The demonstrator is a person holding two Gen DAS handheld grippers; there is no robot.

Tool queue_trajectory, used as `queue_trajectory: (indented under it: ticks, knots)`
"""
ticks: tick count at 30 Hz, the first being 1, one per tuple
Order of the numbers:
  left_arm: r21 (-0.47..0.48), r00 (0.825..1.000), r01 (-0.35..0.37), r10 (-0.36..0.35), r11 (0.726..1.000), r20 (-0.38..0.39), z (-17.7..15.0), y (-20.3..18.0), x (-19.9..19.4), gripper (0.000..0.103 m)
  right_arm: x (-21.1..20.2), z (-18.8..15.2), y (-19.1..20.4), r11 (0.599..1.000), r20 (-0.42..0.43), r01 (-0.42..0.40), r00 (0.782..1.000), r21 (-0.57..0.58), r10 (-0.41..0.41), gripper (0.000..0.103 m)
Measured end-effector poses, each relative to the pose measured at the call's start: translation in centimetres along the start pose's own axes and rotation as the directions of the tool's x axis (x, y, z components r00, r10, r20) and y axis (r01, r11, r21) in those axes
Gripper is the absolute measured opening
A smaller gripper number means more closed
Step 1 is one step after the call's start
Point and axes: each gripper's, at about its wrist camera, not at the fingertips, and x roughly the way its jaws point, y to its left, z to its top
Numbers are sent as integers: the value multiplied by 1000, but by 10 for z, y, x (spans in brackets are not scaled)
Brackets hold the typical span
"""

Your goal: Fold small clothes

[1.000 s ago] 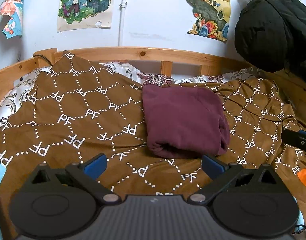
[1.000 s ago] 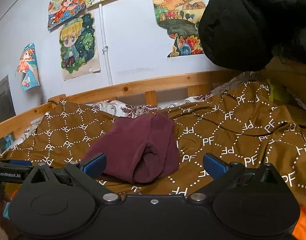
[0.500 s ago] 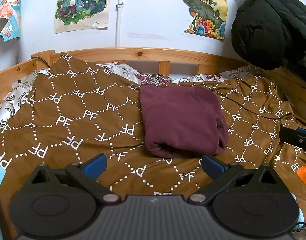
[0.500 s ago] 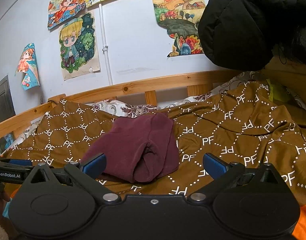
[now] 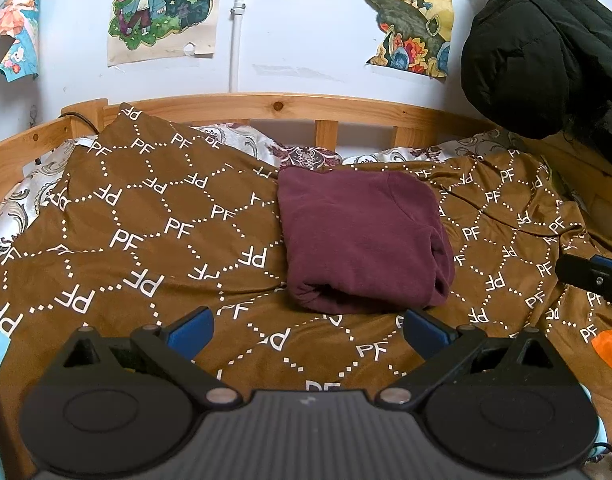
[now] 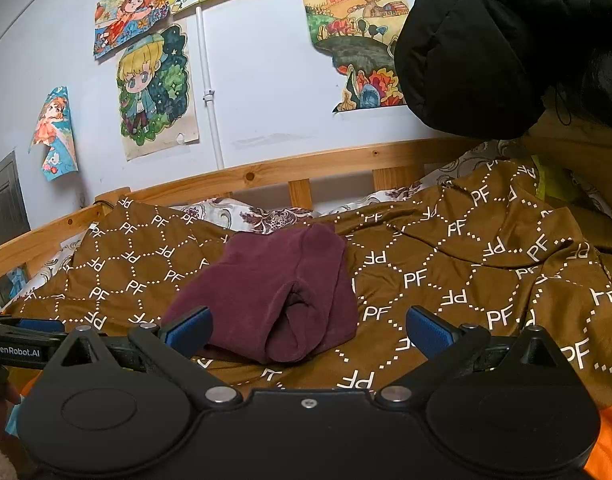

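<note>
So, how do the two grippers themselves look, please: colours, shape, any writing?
Both the left gripper and the right gripper have black plastic bodies with round discs, silver pivot screws and blue fingertip pads. White "GenRobot.AI" lettering marks the left one's side.

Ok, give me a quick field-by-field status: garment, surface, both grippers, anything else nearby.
garment: maroon garment, folded into a compact bundle, open fold end facing the right wrist camera
surface: brown PF-patterned blanket on a wooden-railed bed
left gripper: open, empty, short of the garment's near edge
right gripper: open, empty, not touching the garment
contact: neither gripper holds cloth
nearby: black jacket hanging at the right; posters on the wall
</note>
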Motion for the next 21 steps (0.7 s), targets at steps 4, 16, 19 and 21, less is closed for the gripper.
queue_trajectory:
  ticks: [4,16,19,21]
  knots:
    - [0,1000,0,0,1000,0,0,0,0,102,0,0,0,1000,-1,0,1000,0,0,102]
    - [0,1000,0,0,1000,-1,0,0,-1,102,0,0,0,1000,-2,0,1000,0,0,102]
    - [0,1000,-1,1,1000,0,0,0,-1,102,-1,-1,-1,1000,-3,0,1000,1,0,102]
    - [-1,1000,0,0,1000,-1,0,0,-1,102,0,-1,-1,1000,-3,0,1000,0,0,102]
